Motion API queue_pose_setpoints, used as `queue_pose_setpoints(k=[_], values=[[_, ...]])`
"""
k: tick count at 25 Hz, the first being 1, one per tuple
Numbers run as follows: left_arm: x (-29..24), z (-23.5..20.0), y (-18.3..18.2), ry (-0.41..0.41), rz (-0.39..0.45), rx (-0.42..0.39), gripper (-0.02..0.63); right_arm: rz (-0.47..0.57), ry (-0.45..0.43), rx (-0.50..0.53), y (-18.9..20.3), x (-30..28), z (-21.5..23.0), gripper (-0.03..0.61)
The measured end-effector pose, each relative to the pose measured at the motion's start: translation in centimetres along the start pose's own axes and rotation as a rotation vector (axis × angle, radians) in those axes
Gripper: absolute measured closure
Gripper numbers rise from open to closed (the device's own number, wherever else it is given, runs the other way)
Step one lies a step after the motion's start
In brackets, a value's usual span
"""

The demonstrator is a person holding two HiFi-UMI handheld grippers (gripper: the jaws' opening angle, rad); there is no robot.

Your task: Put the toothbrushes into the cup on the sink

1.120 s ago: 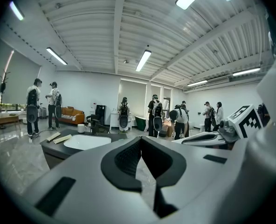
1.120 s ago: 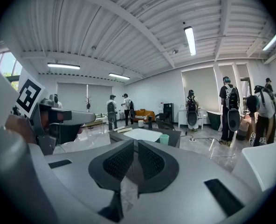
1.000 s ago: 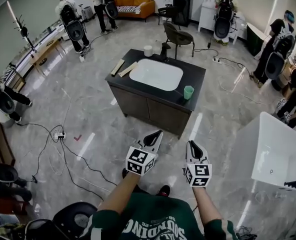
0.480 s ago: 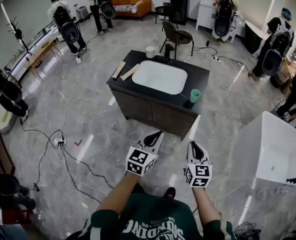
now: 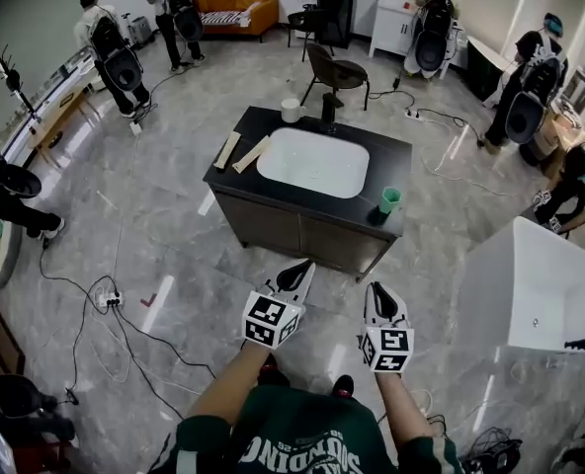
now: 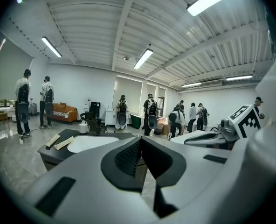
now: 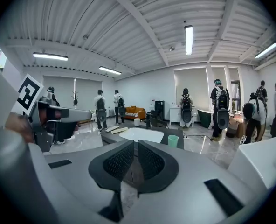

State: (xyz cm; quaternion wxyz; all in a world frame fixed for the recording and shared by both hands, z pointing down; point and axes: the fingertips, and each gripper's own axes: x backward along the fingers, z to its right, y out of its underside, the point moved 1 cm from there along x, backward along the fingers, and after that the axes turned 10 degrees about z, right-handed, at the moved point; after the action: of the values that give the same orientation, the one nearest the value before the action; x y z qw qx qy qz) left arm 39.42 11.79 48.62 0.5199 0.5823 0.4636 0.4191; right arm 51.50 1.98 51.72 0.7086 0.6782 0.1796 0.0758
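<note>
Short of sink cabinet (image 5: 292, 227) | left gripper (image 5: 307, 265) forward, clenched empty | right gripper (image 5: 377, 288) likewise

white upside-down lettering across my green shirt (image 5: 302, 440), too warped to read, nothing else legible

Big open lab/demo hall, not a home: lone sink cabinet (image 5: 307, 230) mid-room, bathtub (image 5: 530, 284) beside it, sofa (image 5: 235, 10) at far wall, cables (image 5: 125, 314) over stone floor (image 5: 174, 215), several people (image 5: 97, 28) w/ backpacks (image 5: 123, 67), strip lights (image 6: 143, 59) overhead.
</note>
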Motion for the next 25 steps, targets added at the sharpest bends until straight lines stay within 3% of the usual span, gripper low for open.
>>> queue_pose_setpoints(k=[15, 25], values=[[-0.2, -9.2, -0.2, 0.099, -0.004, 0.027, 0.601, -0.023, 0.097, 0.005, -0.3, -6.6, -5.9, 0.535], [2.5, -14.9, 0.2, 0.102, -0.013, 0.032, 0.603, -0.037, 0.101, -0.007, 0.5, -9.7, -11.1, 0.535]])
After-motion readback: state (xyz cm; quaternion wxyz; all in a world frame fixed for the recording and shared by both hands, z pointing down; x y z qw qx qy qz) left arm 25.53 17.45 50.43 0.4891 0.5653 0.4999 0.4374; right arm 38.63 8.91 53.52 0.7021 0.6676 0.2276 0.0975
